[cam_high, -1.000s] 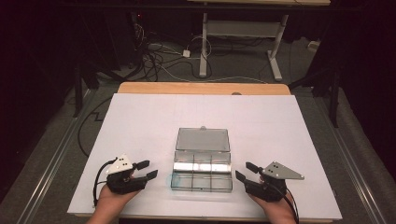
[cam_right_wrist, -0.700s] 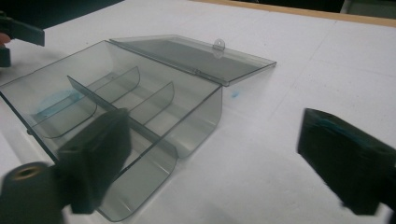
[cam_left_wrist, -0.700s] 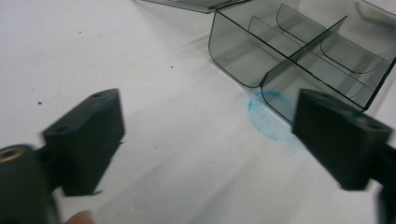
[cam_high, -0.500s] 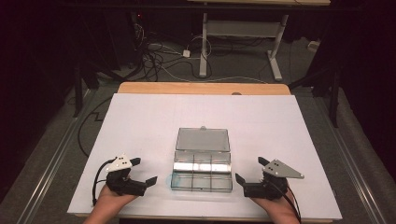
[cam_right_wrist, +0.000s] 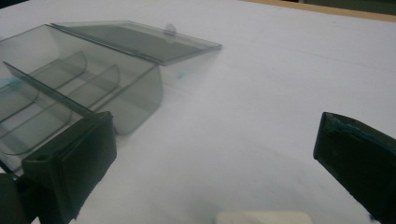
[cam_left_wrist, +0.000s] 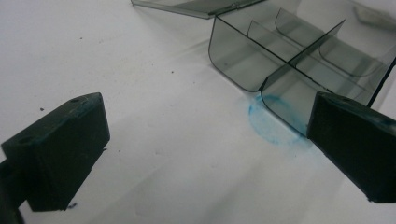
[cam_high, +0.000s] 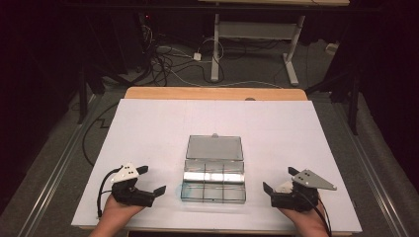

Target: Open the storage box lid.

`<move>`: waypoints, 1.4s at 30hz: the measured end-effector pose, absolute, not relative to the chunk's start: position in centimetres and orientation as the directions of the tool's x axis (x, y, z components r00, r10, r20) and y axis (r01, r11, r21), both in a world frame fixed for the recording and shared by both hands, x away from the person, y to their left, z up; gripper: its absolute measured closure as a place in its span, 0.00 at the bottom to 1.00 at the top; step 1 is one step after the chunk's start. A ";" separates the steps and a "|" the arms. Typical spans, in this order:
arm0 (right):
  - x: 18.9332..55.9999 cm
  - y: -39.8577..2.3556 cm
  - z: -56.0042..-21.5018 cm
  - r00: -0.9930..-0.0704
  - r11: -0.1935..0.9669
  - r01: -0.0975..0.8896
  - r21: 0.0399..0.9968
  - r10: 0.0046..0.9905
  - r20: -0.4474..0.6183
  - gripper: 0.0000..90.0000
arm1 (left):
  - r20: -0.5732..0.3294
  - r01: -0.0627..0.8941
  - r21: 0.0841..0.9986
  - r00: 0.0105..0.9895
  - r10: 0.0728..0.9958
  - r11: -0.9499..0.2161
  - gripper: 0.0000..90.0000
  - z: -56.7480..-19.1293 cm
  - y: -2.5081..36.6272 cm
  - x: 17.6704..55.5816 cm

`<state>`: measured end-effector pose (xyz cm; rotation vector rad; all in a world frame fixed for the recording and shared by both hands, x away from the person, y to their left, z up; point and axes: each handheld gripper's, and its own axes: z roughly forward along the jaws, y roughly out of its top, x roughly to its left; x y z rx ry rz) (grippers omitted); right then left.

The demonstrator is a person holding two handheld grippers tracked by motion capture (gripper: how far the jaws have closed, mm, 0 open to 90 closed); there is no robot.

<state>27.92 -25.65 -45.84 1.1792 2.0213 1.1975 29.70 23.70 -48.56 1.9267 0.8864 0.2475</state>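
Observation:
A clear, smoke-tinted compartment box point(cam_high: 213, 183) sits at the front middle of the white table. Its lid point(cam_high: 214, 147) lies open and flat behind it, and the compartments look empty. My left gripper point(cam_high: 152, 179) rests left of the box, pointing at it, with a gap between them. Its jaws have just been opening and stand open with nothing between them. In the left gripper view point(cam_left_wrist: 205, 154) the box's corner point(cam_left_wrist: 261, 70) stands above a blue ring mark point(cam_left_wrist: 275, 126). My right gripper point(cam_high: 279, 179) rests right of the box, jaws just opened and empty. The right gripper view point(cam_right_wrist: 215, 158) shows the box point(cam_right_wrist: 79, 88) at left.
The white sheet point(cam_high: 148, 128) covers the table up to a wooden strip point(cam_high: 212, 93) at the far edge. Beyond it are floor cables point(cam_high: 168, 59) and a desk frame point(cam_high: 257, 34). A pale block point(cam_right_wrist: 264, 218) shows at the bottom of the right gripper view.
Both grippers' jaws have spread wider. My right gripper has slid to the right, away from the box. The left hand has stayed in place.

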 end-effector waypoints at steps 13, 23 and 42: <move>26.3 -30.2 -46.7 -0.405 0.196 0.497 0.845 0.914 0.026 0.00 | -0.178 0.485 0.821 0.717 0.674 -0.300 0.01 -49.2 23.2 30.2; 25.9 -29.5 -47.5 -0.436 0.255 0.556 0.791 0.900 0.016 0.10 | -0.192 0.488 0.819 0.730 0.656 -0.303 0.00 -49.2 23.1 30.3; 26.7 -28.2 -48.3 -0.457 0.349 0.597 0.722 0.888 -0.052 0.20 | -0.174 0.469 0.826 0.741 0.648 -0.314 0.00 -49.2 23.0 30.2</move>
